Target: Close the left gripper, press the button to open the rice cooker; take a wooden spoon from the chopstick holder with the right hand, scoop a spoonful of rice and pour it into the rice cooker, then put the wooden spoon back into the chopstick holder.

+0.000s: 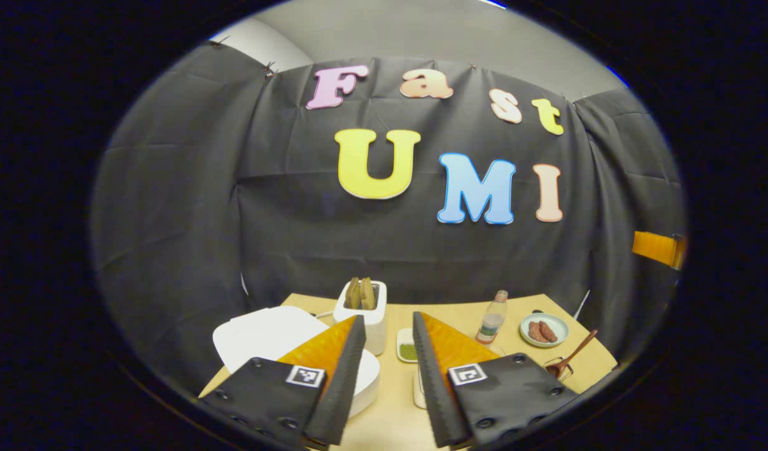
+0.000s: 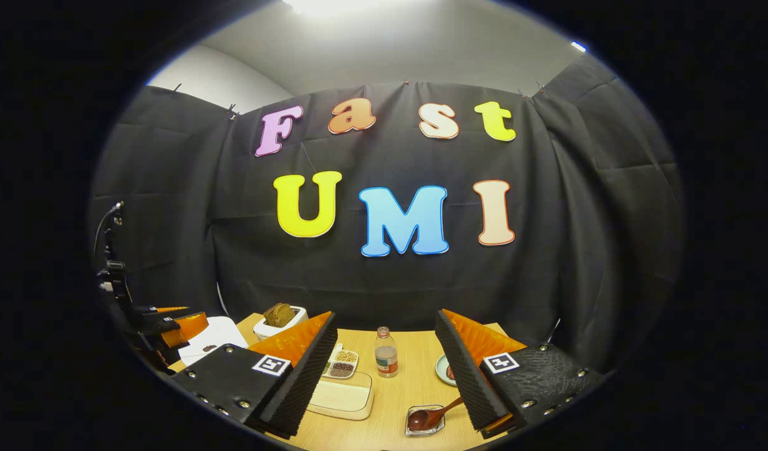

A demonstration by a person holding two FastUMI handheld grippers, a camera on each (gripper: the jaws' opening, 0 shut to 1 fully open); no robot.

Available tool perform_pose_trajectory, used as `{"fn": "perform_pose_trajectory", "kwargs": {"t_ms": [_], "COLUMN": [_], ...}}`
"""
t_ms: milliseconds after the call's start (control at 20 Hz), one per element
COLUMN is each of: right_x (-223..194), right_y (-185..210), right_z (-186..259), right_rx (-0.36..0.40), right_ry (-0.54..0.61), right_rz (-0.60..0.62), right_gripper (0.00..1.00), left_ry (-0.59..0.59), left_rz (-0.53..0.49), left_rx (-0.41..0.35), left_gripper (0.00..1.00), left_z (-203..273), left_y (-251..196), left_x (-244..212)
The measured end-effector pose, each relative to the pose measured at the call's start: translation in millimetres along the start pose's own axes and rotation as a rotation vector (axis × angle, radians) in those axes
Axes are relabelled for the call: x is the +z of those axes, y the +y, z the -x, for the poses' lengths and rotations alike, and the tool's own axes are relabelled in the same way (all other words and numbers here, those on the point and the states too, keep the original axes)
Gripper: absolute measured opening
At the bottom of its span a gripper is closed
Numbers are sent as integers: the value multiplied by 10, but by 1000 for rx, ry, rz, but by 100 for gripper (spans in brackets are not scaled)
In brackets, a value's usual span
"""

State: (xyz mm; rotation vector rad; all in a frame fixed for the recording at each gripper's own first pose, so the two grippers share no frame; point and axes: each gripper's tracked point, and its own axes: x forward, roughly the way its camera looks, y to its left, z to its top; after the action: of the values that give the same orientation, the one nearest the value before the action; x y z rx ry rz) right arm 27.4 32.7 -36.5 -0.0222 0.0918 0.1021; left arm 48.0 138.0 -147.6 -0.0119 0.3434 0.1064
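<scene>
The white rice cooker [image 1: 265,335] sits at the table's left with its lid down, just beyond my left gripper [image 1: 389,316], which is open and holds nothing. In the right gripper view the rice cooker [image 2: 212,338] shows far left, with the left gripper [image 2: 171,326] above it. A wooden spoon [image 2: 431,416] leans in a small glass holder [image 2: 425,429] just left of my right finger. A shallow tray of rice [image 2: 341,396] lies by the other finger. My right gripper [image 2: 384,319] hangs wide open above the table. The left gripper view shows the spoon [image 1: 572,360] far right.
A toaster [image 1: 362,307] holding bread slices stands behind the cooker. A small dish of beans [image 2: 344,363], a clear bottle [image 2: 386,352] and a plate of sausages [image 1: 544,330] stand across the wooden table [image 2: 390,401]. Black cloth walls close the back and sides.
</scene>
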Motion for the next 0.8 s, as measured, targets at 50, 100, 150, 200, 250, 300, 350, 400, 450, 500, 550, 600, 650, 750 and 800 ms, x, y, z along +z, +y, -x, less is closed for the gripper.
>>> {"fn": "perform_pose_trajectory", "kwargs": {"t_ms": [50,100,150,200,250,300,350,400,450,500,550,600,650,750,800], "right_x": [2,-7,-20,-45,-67,-101,-126,-148,-166,-198,-214,-235,-242,-260,-272], "right_y": [-15,-36,-55,-73,-90,-99,-108,-111,-115,-119,-121,-118,-119,-153,-170], "right_z": [2,-5,-15,-21,-26,-23,-29,-39,-46,-48,-53,-48,-48,-41,-37], "right_rx": [-5,-11,-16,-21,-26,-28,-30,-33,-36,-37,-39,-40,-43,-52,-58], "right_ry": [-2,-1,3,7,15,23,30,37,43,50,58,63,67,72,74], "right_rz": [-6,-10,-13,-14,-15,-18,-22,-26,-29,-32,-33,-33,-31,-29,-32], "right_gripper": [96,96,96,96,96,96,96,96,96,96,96,96,96,96,96], "left_ry": [31,73,106,127,144,163,180,200,220,235,253,267,283,312,319], "left_rz": [-1,10,18,35,48,57,73,86,92,96,102,110,124,146,130], "left_rx": [6,-1,14,20,41,65,74,85,94,103,116,126,126,117,119], "left_gripper": [46,31,20,12,13,8,8,8,8,8,6,8,11,8,8], "left_z": [-64,-115,-162,-190,-291,-373,-353,-394,-425,-465,-520,-575,-627,-712,-747], "left_y": [108,168,275,345,508,619,697,774,861,934,1016,1086,1122,1143,1165], "left_x": [-119,-249,-359,-439,-528,-615,-675,-741,-827,-876,-941,-989,-1049,-1129,-1142]}}
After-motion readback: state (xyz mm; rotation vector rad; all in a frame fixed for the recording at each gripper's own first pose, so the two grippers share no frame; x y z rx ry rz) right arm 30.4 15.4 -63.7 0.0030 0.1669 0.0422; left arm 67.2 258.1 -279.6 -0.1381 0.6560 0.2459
